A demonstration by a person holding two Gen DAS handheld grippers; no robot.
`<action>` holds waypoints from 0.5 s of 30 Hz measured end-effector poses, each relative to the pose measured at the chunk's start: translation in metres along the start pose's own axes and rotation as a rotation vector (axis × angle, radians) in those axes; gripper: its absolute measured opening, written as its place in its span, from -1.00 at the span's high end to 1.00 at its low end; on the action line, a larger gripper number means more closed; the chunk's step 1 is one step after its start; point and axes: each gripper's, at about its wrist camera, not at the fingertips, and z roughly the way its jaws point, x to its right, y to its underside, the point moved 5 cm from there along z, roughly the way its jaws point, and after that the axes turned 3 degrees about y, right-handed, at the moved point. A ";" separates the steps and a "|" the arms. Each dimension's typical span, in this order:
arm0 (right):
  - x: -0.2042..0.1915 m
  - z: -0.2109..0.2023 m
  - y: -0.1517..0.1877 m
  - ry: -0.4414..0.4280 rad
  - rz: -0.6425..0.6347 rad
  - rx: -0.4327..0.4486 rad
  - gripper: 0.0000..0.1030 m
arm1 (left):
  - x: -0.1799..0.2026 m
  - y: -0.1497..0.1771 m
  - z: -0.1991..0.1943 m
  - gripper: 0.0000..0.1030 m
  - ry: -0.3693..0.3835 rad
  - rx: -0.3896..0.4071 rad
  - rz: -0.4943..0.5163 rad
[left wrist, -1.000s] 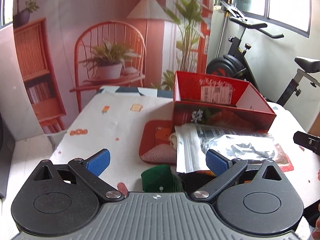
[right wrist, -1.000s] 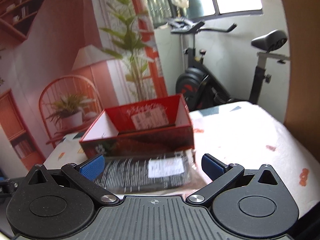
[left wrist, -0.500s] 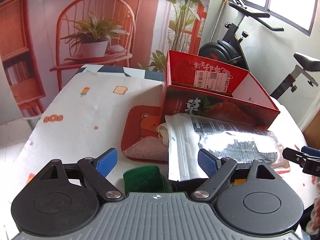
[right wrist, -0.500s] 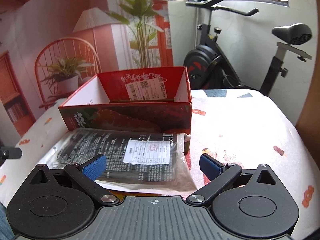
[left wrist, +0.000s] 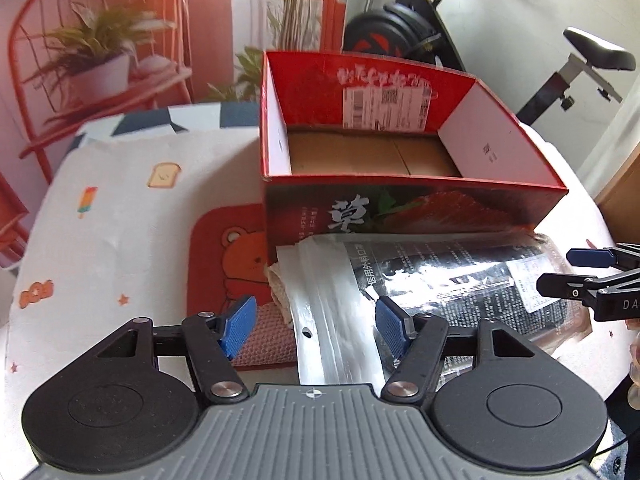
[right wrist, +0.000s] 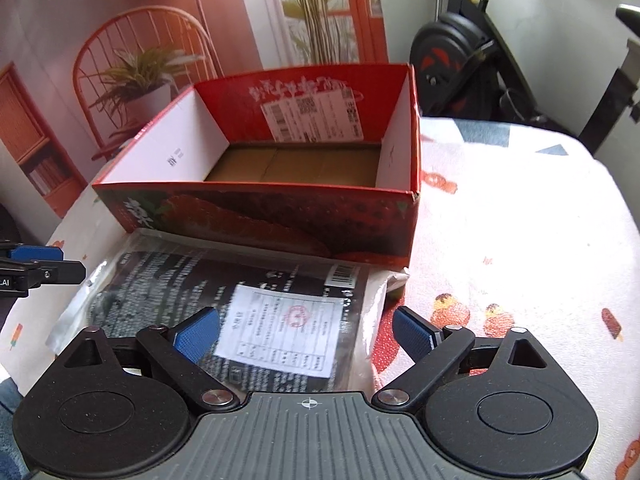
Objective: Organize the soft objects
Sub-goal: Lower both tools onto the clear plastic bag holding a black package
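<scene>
Nearest in the left wrist view, the left gripper point(left wrist: 314, 326) has just been closing, yet its blue pads point(left wrist: 239, 325) stand apart with nothing pinched; the clear sealed end of the plastic package point(left wrist: 432, 280) lies beneath the gap. In the right wrist view the right gripper point(right wrist: 306, 334) has also been closing a little and is spread wide, empty, over the package's white label point(right wrist: 286, 330). The package, dark with white print, lies flat on the patterned tablecloth point(right wrist: 520, 220) along the near wall of the red cardboard box point(left wrist: 400, 184). Just left of it a red bear-print mat point(left wrist: 232, 256) lies partly under package and box. The box stands open, its brown floor bare. Beyond the table's far edge stands an exercise bike point(left wrist: 440, 32).
</scene>
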 end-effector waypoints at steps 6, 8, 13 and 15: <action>0.011 0.026 -0.007 -0.067 0.069 -0.083 -0.74 | -0.012 -0.006 0.030 -0.29 0.065 -0.092 -0.023; 0.013 0.033 -0.011 -0.086 0.080 -0.106 -0.74 | -0.015 -0.008 0.036 -0.29 0.099 -0.114 -0.032; 0.016 0.050 -0.016 -0.151 0.121 -0.177 -0.77 | -0.023 -0.016 0.053 -0.31 0.185 -0.160 -0.096; 0.016 0.054 -0.017 -0.165 0.132 -0.191 -0.78 | -0.028 -0.017 0.060 -0.33 0.215 -0.187 -0.137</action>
